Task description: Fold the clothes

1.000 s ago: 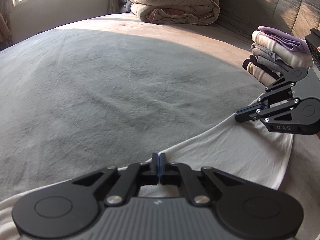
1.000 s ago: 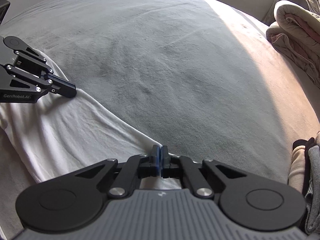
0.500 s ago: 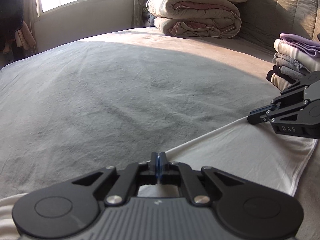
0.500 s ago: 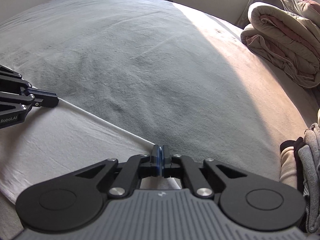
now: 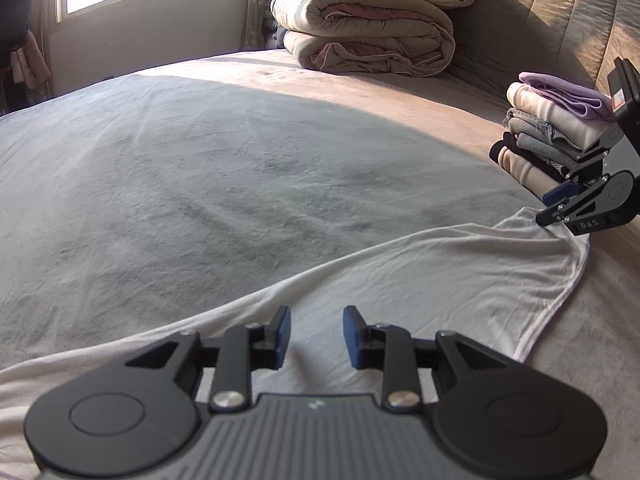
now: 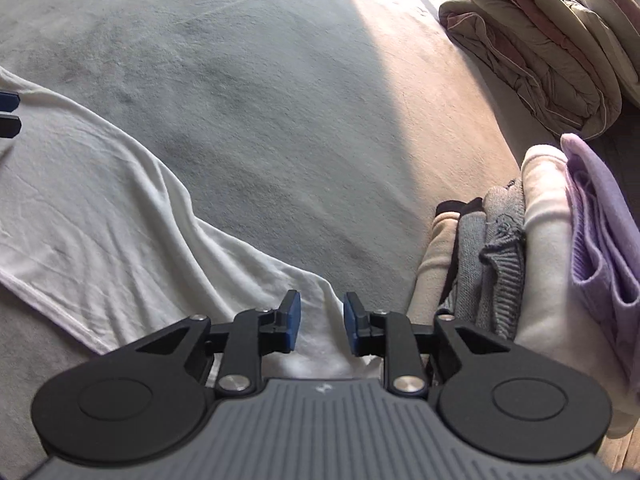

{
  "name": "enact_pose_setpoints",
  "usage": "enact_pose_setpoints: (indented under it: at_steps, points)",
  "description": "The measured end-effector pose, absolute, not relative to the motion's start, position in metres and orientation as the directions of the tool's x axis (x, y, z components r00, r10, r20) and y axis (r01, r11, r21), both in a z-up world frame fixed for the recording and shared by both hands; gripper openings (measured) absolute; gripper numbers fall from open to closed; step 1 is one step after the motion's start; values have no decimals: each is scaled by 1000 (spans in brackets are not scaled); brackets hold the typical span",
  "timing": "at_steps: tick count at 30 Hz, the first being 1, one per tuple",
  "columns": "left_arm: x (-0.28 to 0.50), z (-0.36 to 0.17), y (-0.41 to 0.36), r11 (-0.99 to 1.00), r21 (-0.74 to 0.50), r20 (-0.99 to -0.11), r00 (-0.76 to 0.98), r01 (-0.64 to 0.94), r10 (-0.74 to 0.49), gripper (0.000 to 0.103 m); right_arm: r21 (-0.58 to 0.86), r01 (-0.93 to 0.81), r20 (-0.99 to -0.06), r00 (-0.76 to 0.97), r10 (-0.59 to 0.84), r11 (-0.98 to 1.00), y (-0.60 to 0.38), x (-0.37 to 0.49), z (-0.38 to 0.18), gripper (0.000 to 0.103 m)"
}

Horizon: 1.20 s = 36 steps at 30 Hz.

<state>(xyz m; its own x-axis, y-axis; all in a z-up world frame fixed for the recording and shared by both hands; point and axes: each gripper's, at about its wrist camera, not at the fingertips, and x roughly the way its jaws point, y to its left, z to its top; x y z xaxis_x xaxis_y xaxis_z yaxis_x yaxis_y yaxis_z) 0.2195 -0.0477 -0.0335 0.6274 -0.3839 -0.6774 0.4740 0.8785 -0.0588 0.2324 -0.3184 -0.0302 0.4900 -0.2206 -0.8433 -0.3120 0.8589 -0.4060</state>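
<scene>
Left gripper (image 5: 316, 334) jaws have just been opening, now parted, blue pads clear of the white garment (image 5: 420, 280) lying beneath. Right gripper (image 6: 322, 322) likewise just opened, pads apart over the garment's far end. Garment: thin, soft, wrinkled, stretched long across the grey fuzzy bedspread (image 5: 200, 168). Folded clothes stack (image 6: 540, 240) just right.

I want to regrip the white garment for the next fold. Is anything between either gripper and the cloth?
Nothing visible is. The left gripper and the right gripper have both just been opening, and the white garment lies bare on the bed directly under their jaws. The stack of folded clothes sits beside the right gripper, off the garment.
</scene>
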Motion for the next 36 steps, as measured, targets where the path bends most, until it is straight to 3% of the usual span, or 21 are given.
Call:
enact_pose_setpoints:
  at_steps: [1, 4, 9, 14, 22, 24, 28, 36]
  points:
    - [217, -33, -47, 874, -79, -678, 617, 479, -399, 31, -431, -317, -841, 481, -249, 845, -319, 234, -36, 24]
    - [209, -35, -48, 864, -111, -680, 597, 491, -427, 32, -476, -324, -830, 474, -296, 817, -319, 238, -48, 0]
    - [195, -40, -57, 847, -127, -677, 579, 517, -455, 33, -599, -217, -740, 519, -428, 771, -319, 248, -50, 0]
    - [180, -45, -68, 832, -137, -673, 566, 537, -477, 37, -590, -210, -741, 524, -420, 779, -326, 264, -54, 0]
    - [155, -37, -71, 818, -180, -657, 552, 547, -514, 40, -616, -91, -665, 592, -455, 783, -327, 274, -40, 13]
    - [147, -34, -67, 819, -194, -643, 561, 541, -522, 47, -592, -75, -666, 606, -435, 803, -326, 269, -29, 16]
    - [128, -29, -46, 840, -185, -625, 599, 510, -501, 59, -526, -98, -687, 634, -354, 845, -317, 249, -15, 34]
    - [102, -26, 33, 917, -94, -636, 686, 387, -355, 64, -394, -158, -747, 630, -215, 906, -284, 194, -18, 36]
